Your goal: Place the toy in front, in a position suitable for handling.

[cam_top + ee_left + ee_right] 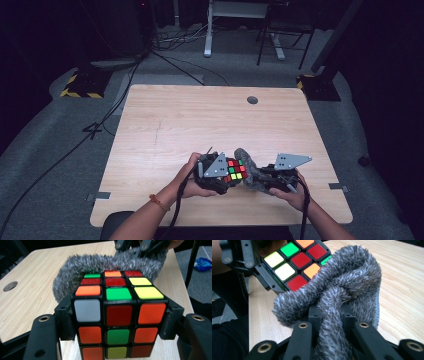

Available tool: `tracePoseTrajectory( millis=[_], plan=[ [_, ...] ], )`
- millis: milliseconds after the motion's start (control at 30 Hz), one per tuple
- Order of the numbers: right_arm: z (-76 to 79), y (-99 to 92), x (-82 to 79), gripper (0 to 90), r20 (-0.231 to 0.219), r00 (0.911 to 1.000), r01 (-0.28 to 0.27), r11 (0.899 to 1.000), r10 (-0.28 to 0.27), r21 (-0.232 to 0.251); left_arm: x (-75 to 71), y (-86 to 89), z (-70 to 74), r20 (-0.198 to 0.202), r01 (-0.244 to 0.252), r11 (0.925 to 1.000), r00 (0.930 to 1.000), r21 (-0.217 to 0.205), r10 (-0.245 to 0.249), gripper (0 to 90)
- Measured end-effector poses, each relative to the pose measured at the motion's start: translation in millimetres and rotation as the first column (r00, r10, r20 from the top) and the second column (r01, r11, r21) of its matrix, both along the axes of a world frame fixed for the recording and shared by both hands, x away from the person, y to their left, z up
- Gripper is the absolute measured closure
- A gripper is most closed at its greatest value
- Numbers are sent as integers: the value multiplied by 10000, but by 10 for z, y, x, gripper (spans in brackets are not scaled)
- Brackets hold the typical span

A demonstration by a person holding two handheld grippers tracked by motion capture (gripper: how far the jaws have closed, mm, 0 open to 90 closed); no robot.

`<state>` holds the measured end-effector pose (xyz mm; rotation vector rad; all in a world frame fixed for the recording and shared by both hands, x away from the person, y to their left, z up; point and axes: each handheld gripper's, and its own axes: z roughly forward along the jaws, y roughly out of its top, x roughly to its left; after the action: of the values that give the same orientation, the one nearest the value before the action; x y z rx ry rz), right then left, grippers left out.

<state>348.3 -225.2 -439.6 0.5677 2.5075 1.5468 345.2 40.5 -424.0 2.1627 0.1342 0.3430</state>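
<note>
Seen from above: a scrambled puzzle cube [234, 170] clamped in the left gripper [226, 176], raised just above the near middle of a pale wooden bench [200, 120]. To its right, a grey fuzzy cloth [250, 172] pinched in the right gripper [260, 179], bunched against the cube's far side. Both hands low at the bench's near edge, close together, a cable trailing from each gripper toward the person.

From the left gripper view: cube [117, 315] wedged squarely between the two black jaws, pads pressed on its left and right faces; top face a mix of red, orange, green and yellow tiles, front face mostly orange and red with one white tile at upper left. Cloth [100, 265] curled around the cube's back edge, touching it.

From the right gripper view: cloth [342, 295] folded in thick loops and gripped tight between the jaws, draped over one corner of the cube [294, 262].

A round grommet hole [252, 100] in the bench's far side, well apart from the work.
</note>
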Motion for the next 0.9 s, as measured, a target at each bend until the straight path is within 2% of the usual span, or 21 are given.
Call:
tracePoseTrajectory(
  millis=[67,267,367,467,600,667,767,900],
  plan=[
    [13,-4,-11,771,41,10000,-6,10000,6,33,-8,-1,-4,7,-17,9999,10000,164,16,327],
    [44,2,-22,772,129,9999,-45,9996,41,295,9,-13,-10,57,-9,9997,10000,249,7,326],
    [79,19,-30,772,226,9997,-112,9989,102,450,28,-34,-36,65,-41,9989,10000,468,38,323],
    [106,67,-54,771,521,9986,-11,10000,6,89,32,-43,-48,72,-116,9977,9999,666,111,324],
    [129,96,-89,771,773,9969,-143,9998,131,149,21,-75,-72,123,-114,9951,9999,981,103,327],
    [137,108,-100,771,913,9958,-93,10000,95,-27,24,-80,-68,125,-115,9949,9999,1000,103,330],
    [120,100,-86,771,864,9963,25,9997,-5,-236,18,-68,-40,194,-132,9960,9997,878,115,332],
    [9,88,-27,771,511,9983,325,9945,-275,-997,26,1,37,124,-202,9991,9997,367,198,333]
  ],
)
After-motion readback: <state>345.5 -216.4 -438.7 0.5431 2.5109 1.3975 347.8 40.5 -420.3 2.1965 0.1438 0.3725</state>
